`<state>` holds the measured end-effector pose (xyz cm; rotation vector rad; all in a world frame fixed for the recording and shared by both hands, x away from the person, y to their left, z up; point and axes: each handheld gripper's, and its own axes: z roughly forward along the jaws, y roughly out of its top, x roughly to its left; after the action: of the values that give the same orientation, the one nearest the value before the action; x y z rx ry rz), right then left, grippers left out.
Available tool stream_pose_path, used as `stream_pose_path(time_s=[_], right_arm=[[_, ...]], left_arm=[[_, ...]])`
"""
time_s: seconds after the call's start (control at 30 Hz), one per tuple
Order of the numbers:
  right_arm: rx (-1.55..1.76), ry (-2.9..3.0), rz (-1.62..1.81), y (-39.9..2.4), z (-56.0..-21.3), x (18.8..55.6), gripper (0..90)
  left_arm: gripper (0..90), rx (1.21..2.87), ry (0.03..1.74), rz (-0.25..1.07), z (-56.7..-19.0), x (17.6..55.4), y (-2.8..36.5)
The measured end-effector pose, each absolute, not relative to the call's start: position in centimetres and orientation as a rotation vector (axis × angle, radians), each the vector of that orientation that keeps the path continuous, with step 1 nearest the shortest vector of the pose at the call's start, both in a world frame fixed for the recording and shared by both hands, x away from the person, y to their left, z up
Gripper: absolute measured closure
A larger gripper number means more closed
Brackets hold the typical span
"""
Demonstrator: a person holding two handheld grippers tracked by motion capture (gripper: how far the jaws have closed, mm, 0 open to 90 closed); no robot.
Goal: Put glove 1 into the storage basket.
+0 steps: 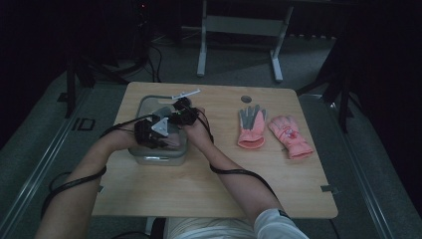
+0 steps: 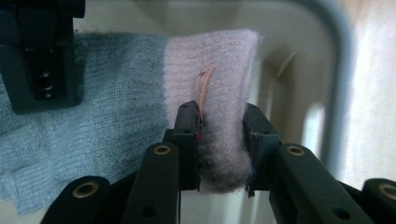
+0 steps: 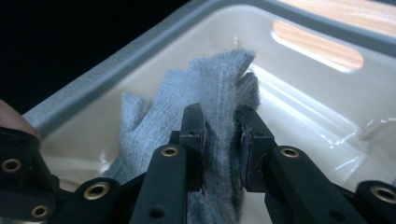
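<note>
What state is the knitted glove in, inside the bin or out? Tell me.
Inside: both tools grip the knitted glove within the bin, whose walls surround it.

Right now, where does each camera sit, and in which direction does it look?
High view: above the person's side, looking forward and down on the table; both forearms enter from below, grippers over the bin.
Left gripper view: on the left gripper, looking along its jaws, shut on the pink cuff of a knit glove.
Right gripper view: on the right gripper, jaws shut on the glove's grey fingers.
Both gripper views share the glove and the bin.
</note>
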<state>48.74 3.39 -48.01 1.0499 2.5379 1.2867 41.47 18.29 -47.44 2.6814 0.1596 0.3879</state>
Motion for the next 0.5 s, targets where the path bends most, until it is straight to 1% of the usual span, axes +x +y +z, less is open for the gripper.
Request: stream_pose_path(time_s=[0.13, 0.3, 0.33, 0.4, 0.5], right_arm=[[1.069, 2.557, 1.212, 3.8, -49.0, 49.6, 74.1], [1.065, 2.577, 1.130, 4.3, -49.1, 50.2, 72.0], [1.079, 2.572, 1.126, 4.2, -49.1, 50.3, 70.3], [1.093, 2.557, 1.115, 4.0, -48.9, 50.4, 63.5], [1.078, 2.518, 1.083, 3.5, -48.5, 50.4, 61.2]], left_arm=[[70.5, 2.697, 0.137, 0.397, -48.7, 42.2, 18.1], [70.4, 2.718, 0.130, 0.394, -49.4, 43.1, 17.5], [70.4, 2.727, 0.135, 0.386, -49.5, 43.2, 17.4], [70.4, 2.751, 0.144, 0.372, -49.7, 43.5, 17.2], [70.1, 2.777, 0.176, 0.348, -50.1, 43.9, 17.0]])
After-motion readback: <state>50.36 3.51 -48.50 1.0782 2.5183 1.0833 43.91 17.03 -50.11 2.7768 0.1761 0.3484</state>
